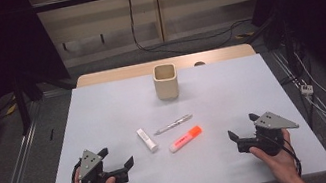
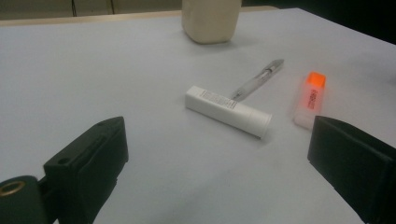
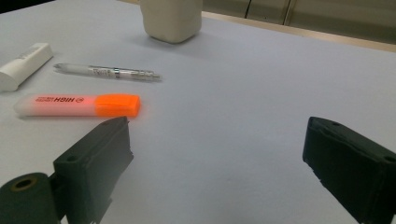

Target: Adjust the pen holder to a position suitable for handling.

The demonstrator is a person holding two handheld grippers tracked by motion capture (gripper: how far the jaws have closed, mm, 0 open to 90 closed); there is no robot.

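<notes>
Matt white table; translucent plastic highlighter; clear glossy pen; matt beige cup.

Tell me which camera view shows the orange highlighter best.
The right gripper view: the orange highlighter lies close, side on, its lettering readable. The left gripper view shows it end on, partly behind a jaw; the high view shows it small.

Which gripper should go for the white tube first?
Left. The white tube lies nearer the left gripper, whose open jaws already face it; the highlighter sits between it and the right gripper.
</notes>
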